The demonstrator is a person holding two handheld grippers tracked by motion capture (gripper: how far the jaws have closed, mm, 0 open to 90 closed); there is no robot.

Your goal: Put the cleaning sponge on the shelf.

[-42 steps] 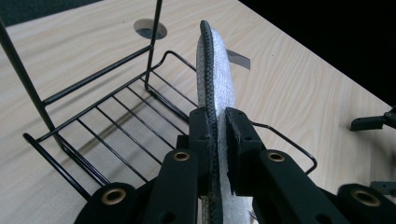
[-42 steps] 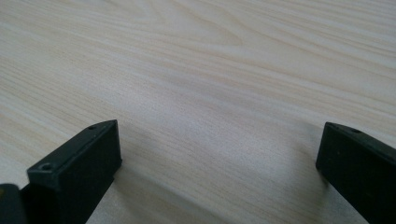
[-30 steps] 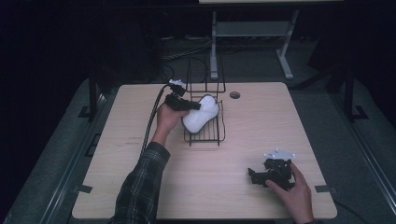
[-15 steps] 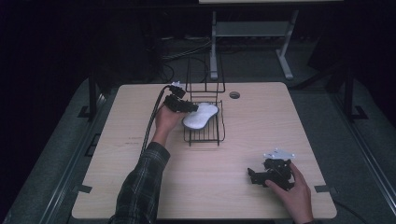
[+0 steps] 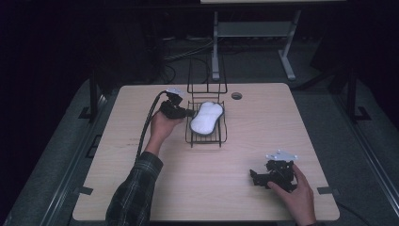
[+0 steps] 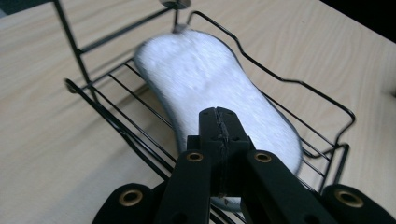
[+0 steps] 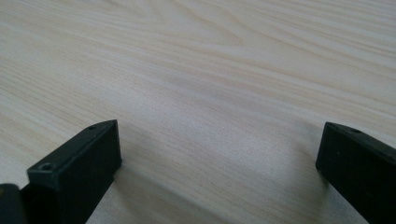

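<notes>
Dark floor surrounded the pale wooden table (image 5: 207,188) in the high view, where a black wire rack (image 5: 205,123) stood near the far edge. A white pad (image 5: 206,117) lay flat in the rack's tray; a second earlier it had been tilted up above the tray in the left gripper (image 5: 186,113), which had since drawn back to the rack's left rim. The right gripper (image 5: 256,176) rested on the table well apart from the rack, as before.

From the left gripper view, the left gripper (image 6: 219,128) had just been closing, its jaws pressed together with nothing between them, just over the near end of the white pad (image 6: 210,88) in the wire rack (image 6: 112,126).

From the right gripper view, the right gripper (image 7: 219,149) stood wide open over bare table (image 7: 210,70), away from the rack.
</notes>
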